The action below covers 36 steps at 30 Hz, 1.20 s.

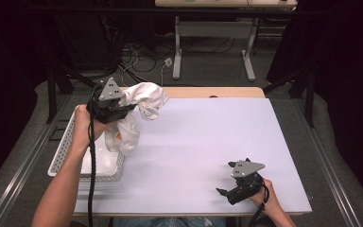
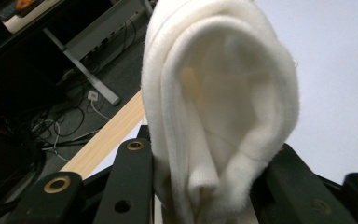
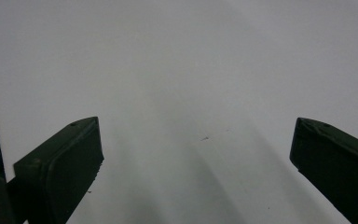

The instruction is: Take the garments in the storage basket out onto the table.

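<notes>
White cloth, black tools, pale tabletop

The towel (image 1: 144, 100) is plain white, with no pattern. Both the left tool (image 1: 123, 109) and the right tool (image 1: 223, 192) are black with grey top plates. The tabletop (image 1: 208, 137) is white with a light wood edge, and the perforated basket (image 1: 64, 151) is white.

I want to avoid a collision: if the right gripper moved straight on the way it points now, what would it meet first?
Probably only the bare white table top. The right gripper is open, pointing low across it, with nothing between or beyond its jaws as far as its view shows.
</notes>
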Each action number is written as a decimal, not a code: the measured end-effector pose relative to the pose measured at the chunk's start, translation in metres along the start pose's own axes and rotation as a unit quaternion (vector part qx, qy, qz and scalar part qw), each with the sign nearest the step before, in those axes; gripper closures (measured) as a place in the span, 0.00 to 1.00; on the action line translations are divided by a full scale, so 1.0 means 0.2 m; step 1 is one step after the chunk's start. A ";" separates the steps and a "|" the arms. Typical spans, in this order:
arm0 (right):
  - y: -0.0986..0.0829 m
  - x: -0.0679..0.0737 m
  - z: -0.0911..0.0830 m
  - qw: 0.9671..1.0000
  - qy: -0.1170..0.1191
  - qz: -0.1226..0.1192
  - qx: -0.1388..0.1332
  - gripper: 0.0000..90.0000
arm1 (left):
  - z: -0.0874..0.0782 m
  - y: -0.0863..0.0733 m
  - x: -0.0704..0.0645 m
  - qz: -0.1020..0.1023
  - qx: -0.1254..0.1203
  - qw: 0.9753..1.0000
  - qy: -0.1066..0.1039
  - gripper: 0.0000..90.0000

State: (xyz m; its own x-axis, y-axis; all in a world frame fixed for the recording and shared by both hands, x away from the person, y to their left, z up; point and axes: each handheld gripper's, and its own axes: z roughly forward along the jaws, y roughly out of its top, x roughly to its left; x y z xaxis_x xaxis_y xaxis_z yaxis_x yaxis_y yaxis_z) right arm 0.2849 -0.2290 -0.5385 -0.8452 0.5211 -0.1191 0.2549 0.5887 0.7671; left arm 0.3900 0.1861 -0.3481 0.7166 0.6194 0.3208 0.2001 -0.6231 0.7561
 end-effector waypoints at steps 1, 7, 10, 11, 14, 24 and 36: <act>0.00 0.00 0.00 1.000 0.000 0.000 0.000 0.02 | 0.00 0.00 0.00 0.004 0.005 1.000 -0.002 0.77; 0.00 0.00 0.00 1.000 0.000 0.002 -0.001 0.02 | 0.02 0.02 -0.02 0.008 0.000 1.000 -0.012 0.77; 0.00 0.00 0.00 1.000 0.000 0.002 -0.001 0.02 | 0.04 0.03 -0.03 0.007 -0.006 1.000 -0.015 0.77; 0.00 0.00 0.00 1.000 0.000 0.002 -0.001 0.02 | 0.04 0.03 -0.03 0.009 -0.007 1.000 -0.017 0.77; 0.00 0.00 0.00 1.000 -0.001 0.004 0.001 0.02 | 0.06 0.04 -0.04 0.009 -0.009 1.000 -0.020 0.77; 0.00 0.00 0.00 1.000 -0.001 0.001 -0.001 0.02 | 0.11 0.06 -0.08 0.017 -0.008 0.999 -0.034 0.77; 0.00 0.00 0.00 1.000 0.000 0.000 0.000 0.02 | 0.19 0.09 -0.14 0.029 -0.009 0.998 -0.056 0.77</act>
State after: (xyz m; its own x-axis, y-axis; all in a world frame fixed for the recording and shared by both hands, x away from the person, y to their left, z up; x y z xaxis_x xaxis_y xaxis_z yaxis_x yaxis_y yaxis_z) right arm 0.2843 -0.2300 -0.5386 -0.8452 0.5211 -0.1185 0.2557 0.5890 0.7666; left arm 0.3996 0.1402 -0.3655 0.7970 0.5246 0.2994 0.1453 -0.6477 0.7480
